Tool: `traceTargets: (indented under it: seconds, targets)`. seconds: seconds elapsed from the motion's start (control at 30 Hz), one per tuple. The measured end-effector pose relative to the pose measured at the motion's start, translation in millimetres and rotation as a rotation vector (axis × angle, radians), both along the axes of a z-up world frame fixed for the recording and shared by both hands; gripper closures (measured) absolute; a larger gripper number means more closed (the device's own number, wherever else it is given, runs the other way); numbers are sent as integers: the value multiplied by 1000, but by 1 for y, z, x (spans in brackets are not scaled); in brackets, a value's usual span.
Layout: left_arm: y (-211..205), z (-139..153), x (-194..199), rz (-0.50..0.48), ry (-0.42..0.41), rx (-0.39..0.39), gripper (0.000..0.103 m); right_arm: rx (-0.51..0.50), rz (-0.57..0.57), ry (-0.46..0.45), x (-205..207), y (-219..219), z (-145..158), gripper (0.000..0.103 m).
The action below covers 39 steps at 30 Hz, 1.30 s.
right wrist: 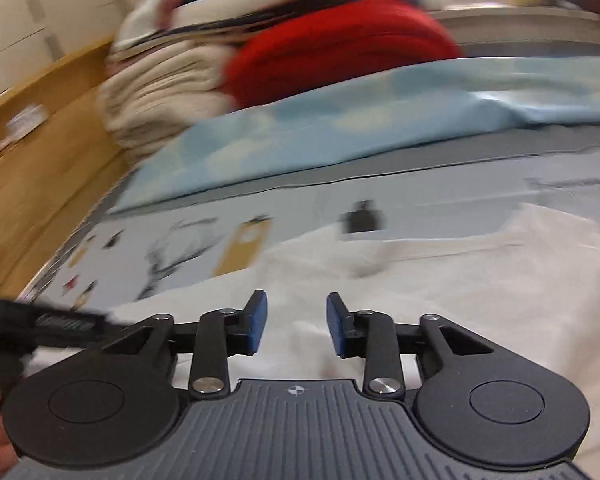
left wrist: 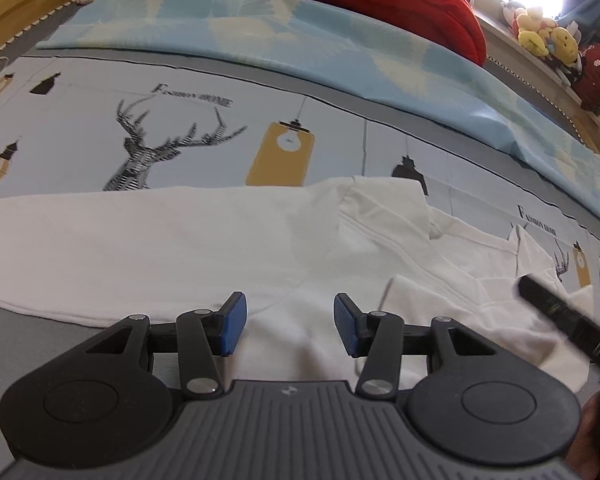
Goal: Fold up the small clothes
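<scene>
Right gripper (right wrist: 296, 322) — fingers apart — above white garment (right wrist: 440, 280).

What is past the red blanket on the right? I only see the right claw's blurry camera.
Observer: A pile of yellow stuffed toys sits on a ledge by the bright window.
Operator: And the prints on the bed sheet?
Observer: A striped deer head with antlers, sharp in the left view, beside a yellow lamp tag.
Operator: Is the white shirt flat?
Observer: Its left part lies smooth; the collar end is folded over and rumpled. The left claw is open above the white shirt.
</scene>
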<state>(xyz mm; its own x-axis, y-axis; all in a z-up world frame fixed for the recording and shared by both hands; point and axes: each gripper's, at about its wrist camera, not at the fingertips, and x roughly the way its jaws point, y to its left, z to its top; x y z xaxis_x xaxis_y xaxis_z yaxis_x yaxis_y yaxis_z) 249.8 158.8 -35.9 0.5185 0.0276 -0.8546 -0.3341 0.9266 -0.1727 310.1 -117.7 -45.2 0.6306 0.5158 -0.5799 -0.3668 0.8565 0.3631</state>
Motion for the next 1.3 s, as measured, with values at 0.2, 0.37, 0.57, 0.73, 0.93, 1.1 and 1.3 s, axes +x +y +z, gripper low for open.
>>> traceTargets:
  seconds: [0.2, 0.37, 0.57, 0.73, 0.93, 1.1, 1.3]
  targets:
    - [-30, -37, 13, -77, 59, -86, 50, 11, -266, 1, 8, -58, 6, 61]
    - [-64, -72, 24, -168, 128, -37, 50, 17, -499, 35, 10, -113, 3, 59]
    - [-69, -54, 26, -193, 41, 72, 103, 15, -730, 43, 11, -170, 3, 59]
    - [-12, -35, 19, 105, 52, 187, 102, -15, -778, 132, 17, -185, -14, 59]
    - [5, -39, 16, 147, 50, 66, 84, -38, -756, 324, 25, -175, -46, 59]
    - [8, -39, 17, 154, 51, 17, 81, -100, -822, 415, 21, -177, -62, 59]
    - [23, -43, 18, 181, 57, -25, 76, 68, -946, 395, -1, -200, -48, 59]
